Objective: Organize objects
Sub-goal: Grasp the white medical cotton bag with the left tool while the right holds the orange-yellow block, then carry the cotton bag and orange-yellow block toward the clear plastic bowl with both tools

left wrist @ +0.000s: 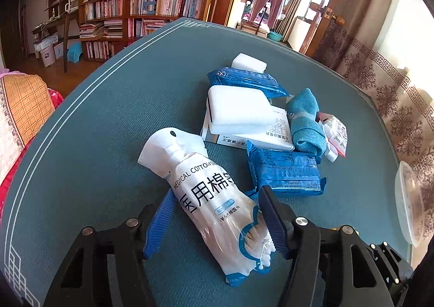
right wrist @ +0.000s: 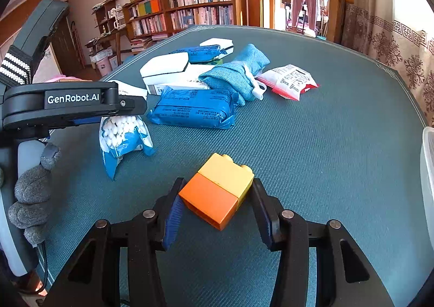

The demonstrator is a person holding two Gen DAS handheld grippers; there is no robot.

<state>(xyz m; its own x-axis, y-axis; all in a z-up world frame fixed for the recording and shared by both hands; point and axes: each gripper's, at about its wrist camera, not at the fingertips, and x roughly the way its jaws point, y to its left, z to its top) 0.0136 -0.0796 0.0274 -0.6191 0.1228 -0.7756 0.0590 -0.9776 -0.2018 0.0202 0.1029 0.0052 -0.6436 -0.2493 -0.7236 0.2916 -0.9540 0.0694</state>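
My left gripper (left wrist: pixel 214 215) is shut on a bag of medical cotton swabs (left wrist: pixel 208 190), its pads pressed on both sides of the bag just above the table. The bag also shows in the right wrist view (right wrist: pixel 123 132), hanging under the left gripper. My right gripper (right wrist: pixel 215 194) stands open around an orange and yellow toy brick block (right wrist: pixel 219 189) lying on the teal mat (right wrist: pixel 325 158); the fingers flank it closely. A pile lies beyond: blue wipe packs (left wrist: pixel 284 170) (right wrist: pixel 194 110), white sponges (left wrist: pixel 238 109), a white medicine box (left wrist: pixel 274 131), a rolled blue cloth (left wrist: pixel 305 120) (right wrist: pixel 236 74), a red and white sachet (right wrist: pixel 289 80).
A clear plastic container (left wrist: pixel 409 204) (right wrist: pixel 428 171) stands at the table's right edge. A curtain (left wrist: pixel 393 90) hangs on the right, bookshelves (left wrist: pixel 152 6) stand behind the table. A gloved hand (right wrist: pixel 32 193) holds the left gripper at the left of the right wrist view.
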